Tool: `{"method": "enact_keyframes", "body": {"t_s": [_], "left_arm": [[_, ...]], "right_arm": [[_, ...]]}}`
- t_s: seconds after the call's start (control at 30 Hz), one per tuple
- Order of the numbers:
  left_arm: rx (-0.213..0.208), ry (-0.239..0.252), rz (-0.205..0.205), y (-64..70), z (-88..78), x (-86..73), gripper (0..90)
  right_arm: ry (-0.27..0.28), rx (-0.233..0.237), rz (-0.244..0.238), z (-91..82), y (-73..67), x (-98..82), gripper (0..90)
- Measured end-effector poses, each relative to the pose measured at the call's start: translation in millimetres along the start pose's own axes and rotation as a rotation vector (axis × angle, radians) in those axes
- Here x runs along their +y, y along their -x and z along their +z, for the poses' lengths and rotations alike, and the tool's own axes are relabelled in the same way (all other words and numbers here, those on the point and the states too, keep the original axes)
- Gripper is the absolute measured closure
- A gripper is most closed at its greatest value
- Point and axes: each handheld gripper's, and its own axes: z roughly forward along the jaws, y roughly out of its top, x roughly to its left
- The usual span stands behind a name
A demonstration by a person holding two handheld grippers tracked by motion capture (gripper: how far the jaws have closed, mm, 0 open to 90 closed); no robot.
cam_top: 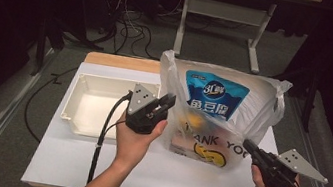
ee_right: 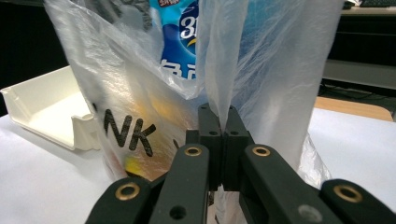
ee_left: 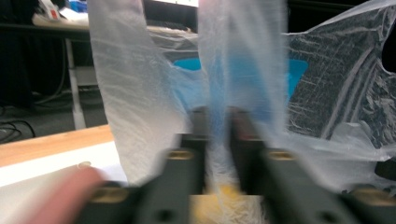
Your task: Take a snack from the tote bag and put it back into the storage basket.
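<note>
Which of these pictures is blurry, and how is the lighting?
Left gripper view: smeared by motion blur, jaws and plastic bag soft. Right gripper view: sharp on the right gripper pinching the film. High view: table brightly lit, surroundings dark, slightly soft overall.

From above the near table edge we look forward and down. Both gripper views sit low, almost against the plastic bag [cam_top: 219,114] [ee_left: 140,102] [ee_right: 275,79], facing it from opposite sides.

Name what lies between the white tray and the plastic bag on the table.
In the high view, the left hand-held gripper stands between the white tray and the plastic bag, shut on the bag's film.
</note>
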Motion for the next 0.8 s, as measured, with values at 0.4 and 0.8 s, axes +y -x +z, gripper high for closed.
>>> {"method": "enact_keyframes", "body": {"t_s": [0.4,0.8], "left_arm": [[-0.018,-0.233,-0.066,-12.6,29.4,-61.3,90.0],[0.012,-0.339,-0.035,-3.6,45.2,-99.2,90.0]], "right_arm": [[-0.129,-0.031,0.051,12.9,12.4,-20.1,90.0],[-0.132,-0.027,0.070,16.0,11.1,-27.6,47.8]]}}
